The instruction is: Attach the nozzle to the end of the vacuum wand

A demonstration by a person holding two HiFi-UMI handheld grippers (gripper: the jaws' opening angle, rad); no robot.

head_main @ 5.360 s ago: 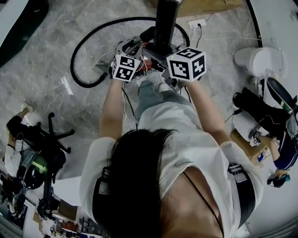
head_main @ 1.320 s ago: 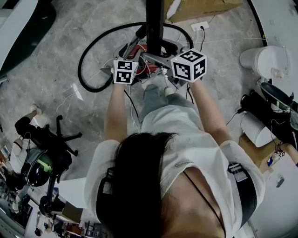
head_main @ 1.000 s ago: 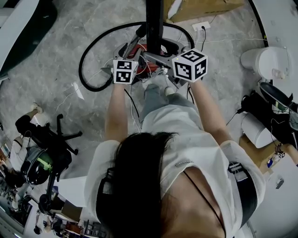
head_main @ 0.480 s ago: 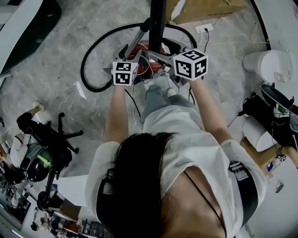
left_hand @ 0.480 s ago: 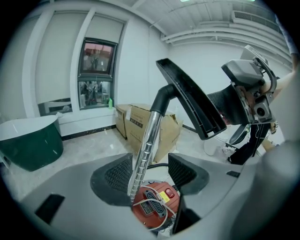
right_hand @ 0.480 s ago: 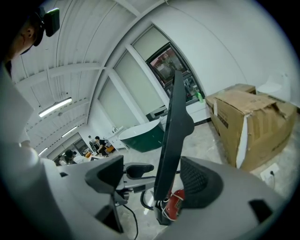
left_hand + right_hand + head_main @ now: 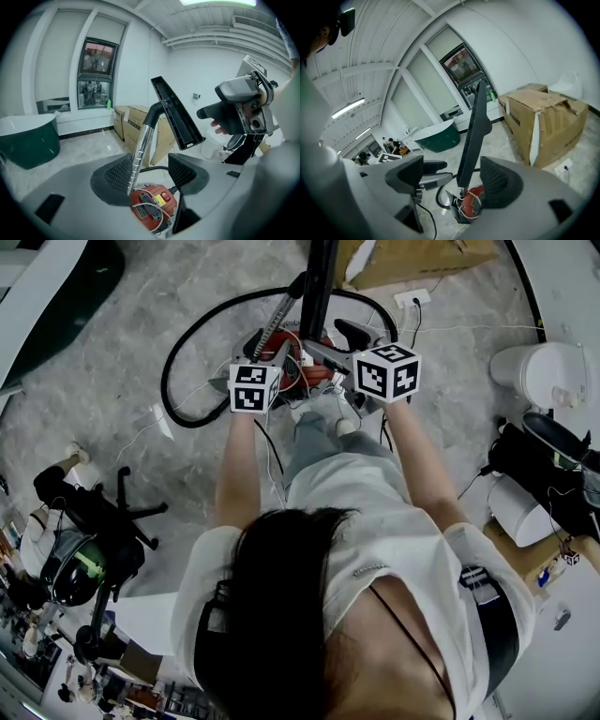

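Observation:
A chrome vacuum wand (image 7: 140, 150) rises from the red vacuum body (image 7: 152, 206). A black elbow joins the wand's top end to the long black floor nozzle (image 7: 177, 112). My left gripper (image 7: 150, 173) is open, and the wand runs up between its jaws, close along the left pad. My right gripper (image 7: 454, 176) is open too; the nozzle (image 7: 473, 131) stands edge-on between its pads with a gap on each side. In the head view the left gripper (image 7: 265, 374) and the right gripper (image 7: 349, 351) flank the wand (image 7: 278, 320) over the vacuum body (image 7: 305, 371).
A black hose (image 7: 187, 362) loops over the marble floor at the left. Cardboard boxes (image 7: 543, 122) stand behind, with a wall socket (image 7: 414, 296) nearby. A green tub (image 7: 438, 136), an office chair (image 7: 103, 521) and a white canister (image 7: 539, 371) lie around.
More of the chrome wand shows below the nozzle in the head view, slanting to the left. Both marker cubes stay at nearly the same spots.

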